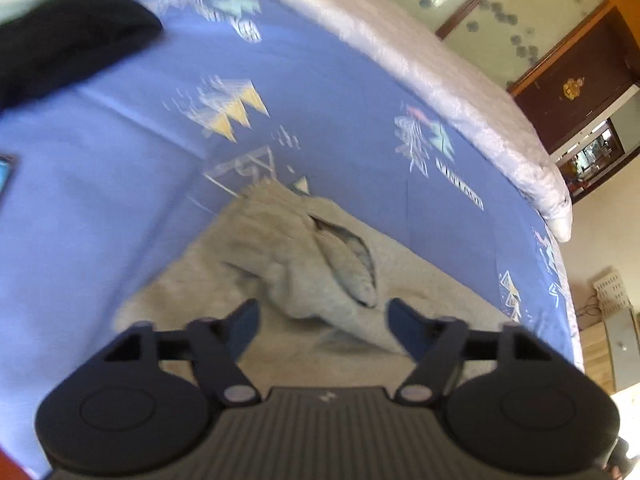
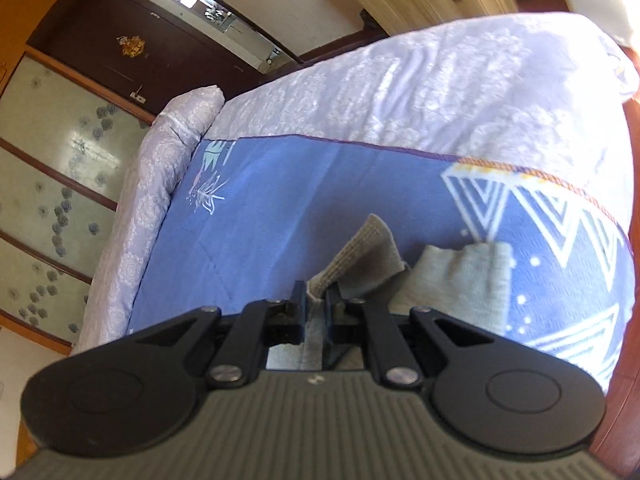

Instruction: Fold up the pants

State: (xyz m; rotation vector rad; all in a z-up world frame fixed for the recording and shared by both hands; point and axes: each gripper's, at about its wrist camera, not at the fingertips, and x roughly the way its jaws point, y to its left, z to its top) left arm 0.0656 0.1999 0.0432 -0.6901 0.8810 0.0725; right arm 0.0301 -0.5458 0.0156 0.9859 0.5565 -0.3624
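My left gripper hangs over the pants, which lie bunched on the blue sheet of the bed, pale grey-beige, with a pocket opening gaping in the middle of the heap. Its fingers stand wide apart with nothing pinched; a ridge of the cloth rises between the fingertips, and as far as I can make out through the blur the pads are not pressing on it. My right gripper has its fingers drawn close together, clamped on a ribbed edge of the pants, which stands up as a flap just past the tips, while more of the cloth lies just to the right on the sheet. A white quilt is rolled along the far side of the bed in that view. From the left camera I also see a dark garment at the upper left of the sheet, well apart from the pants.
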